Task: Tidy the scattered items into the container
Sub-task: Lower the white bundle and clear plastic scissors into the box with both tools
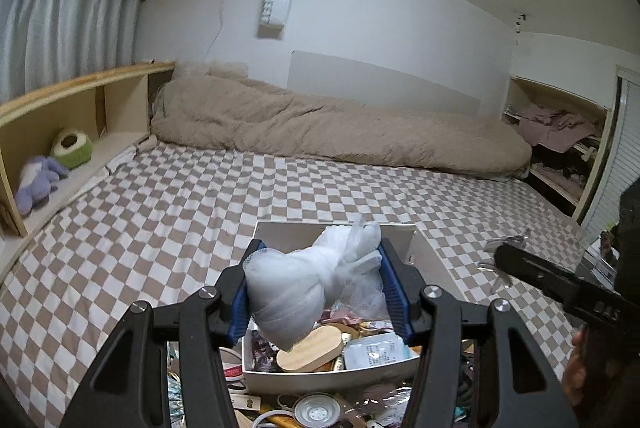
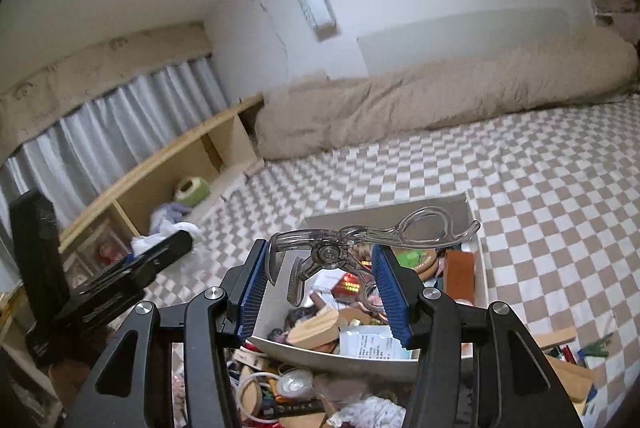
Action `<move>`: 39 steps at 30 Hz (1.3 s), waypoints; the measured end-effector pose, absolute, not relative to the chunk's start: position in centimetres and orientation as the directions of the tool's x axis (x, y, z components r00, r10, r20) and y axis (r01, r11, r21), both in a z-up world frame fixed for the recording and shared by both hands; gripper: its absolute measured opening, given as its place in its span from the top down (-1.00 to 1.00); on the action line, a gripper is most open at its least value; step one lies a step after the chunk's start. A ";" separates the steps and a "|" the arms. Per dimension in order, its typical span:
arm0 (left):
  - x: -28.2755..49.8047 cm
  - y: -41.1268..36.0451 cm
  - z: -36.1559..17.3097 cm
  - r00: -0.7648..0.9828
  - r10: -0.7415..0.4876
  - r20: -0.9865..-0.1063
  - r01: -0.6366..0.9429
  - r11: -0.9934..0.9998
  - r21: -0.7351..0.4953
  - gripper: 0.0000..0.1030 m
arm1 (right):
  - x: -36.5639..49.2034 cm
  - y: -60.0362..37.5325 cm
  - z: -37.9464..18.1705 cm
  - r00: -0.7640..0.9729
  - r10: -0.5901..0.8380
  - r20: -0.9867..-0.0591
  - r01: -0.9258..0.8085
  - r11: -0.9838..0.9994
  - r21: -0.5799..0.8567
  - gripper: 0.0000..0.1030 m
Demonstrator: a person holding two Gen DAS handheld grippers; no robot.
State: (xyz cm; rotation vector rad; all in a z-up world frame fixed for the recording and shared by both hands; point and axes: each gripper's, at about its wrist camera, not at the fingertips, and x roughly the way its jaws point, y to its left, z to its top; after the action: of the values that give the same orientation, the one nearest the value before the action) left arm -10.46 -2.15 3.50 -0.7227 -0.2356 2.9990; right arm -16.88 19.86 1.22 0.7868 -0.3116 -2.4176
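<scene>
Above the white box (image 1: 424, 260) on the checkered bed (image 1: 160, 228), the left gripper (image 1: 320, 284) clenches a white mesh bundle (image 1: 296, 288); the right gripper (image 2: 324, 284) grasps a clear plastic hair clip (image 2: 360, 240).

A: How's my left gripper (image 1: 320, 292) sitting?
B: Tilted downward; its blue pads (image 1: 394, 292) are clamped on a bundle.
A: And my right gripper (image 2: 320, 292)?
B: Angled down too; jaws pinching a clip; in the left view a hand (image 1: 576, 368) grips its handle.
</scene>
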 end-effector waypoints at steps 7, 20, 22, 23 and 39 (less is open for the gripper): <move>-11.7 -2.8 1.2 -0.874 0.073 -0.480 -0.002 -0.989 -0.148 -0.08 | -21.3 17.8 -2.4 -0.544 -0.589 -0.598 0.391 -0.808 0.440 -0.03; -12.5 -4.2 -0.9 -0.850 0.109 -0.516 0.001 -0.978 -0.208 -0.08 | -28.0 16.1 -6.8 -0.482 -0.407 -0.776 0.216 -0.913 0.345 -0.03; -12.7 -4.3 -0.9 -0.849 0.110 -0.517 0.003 -0.977 -0.214 -0.08 | -28.7 15.8 -7.5 -0.466 -0.366 -0.806 0.210 -0.930 0.301 -0.03; -12.7 -4.4 -1.0 -0.848 0.111 -0.519 0.004 -0.976 -0.216 -0.08 | -29.0 15.7 -7.8 -0.458 -0.345 -0.819 0.206 -0.938 0.280 -0.03; -13.4 -5.0 -1.8 -0.827 0.110 -0.552 0.024 -0.973 -0.229 -0.08 | -31.1 16.4 -12.3 -0.252 -0.219 -0.943 0.005 -0.974 0.225 -0.38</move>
State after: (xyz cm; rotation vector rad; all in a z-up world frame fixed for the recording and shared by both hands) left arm -13.41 -5.00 -1.85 -0.9089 -0.3527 2.9390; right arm -31.09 16.41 -12.32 1.8267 -0.2656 -2.3637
